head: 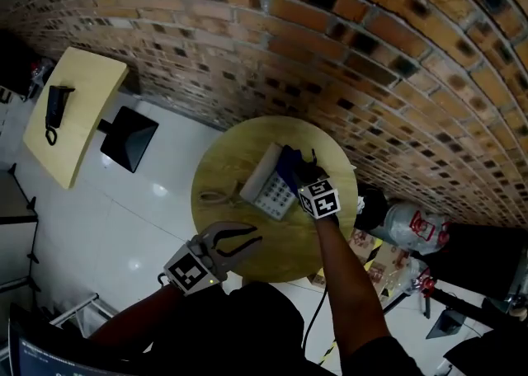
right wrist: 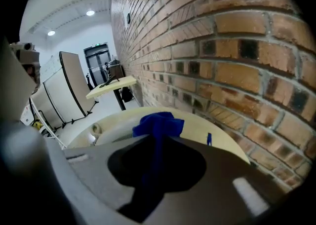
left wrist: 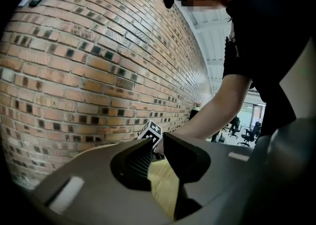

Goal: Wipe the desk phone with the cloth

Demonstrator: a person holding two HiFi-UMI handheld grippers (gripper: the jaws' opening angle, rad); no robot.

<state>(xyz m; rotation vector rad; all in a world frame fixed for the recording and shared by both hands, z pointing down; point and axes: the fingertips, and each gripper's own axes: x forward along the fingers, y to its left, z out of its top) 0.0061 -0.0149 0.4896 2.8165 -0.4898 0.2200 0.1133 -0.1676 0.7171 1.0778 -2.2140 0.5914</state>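
Observation:
A light grey desk phone (head: 272, 189) lies on the round wooden table (head: 272, 255), with its coiled cord (head: 216, 199) trailing to the left. My right gripper (head: 294, 170) is over the phone's far right part, shut on a blue cloth (head: 289, 160). In the right gripper view the cloth (right wrist: 159, 123) bunches out past the jaws of the right gripper (right wrist: 158, 139), and the phone (right wrist: 111, 132) lies just beyond. My left gripper (head: 250, 242) hovers at the table's near left edge, open and empty. The left gripper view shows bare table between the jaws of the left gripper (left wrist: 157, 154).
A brick wall (head: 346, 44) runs close behind the table. A second table (head: 74, 110) with a black phone stands far left, next to a black square base (head: 128, 137). Bags (head: 417, 230) lie on the floor to the right. A small blue item (right wrist: 209, 139) sits near the wall.

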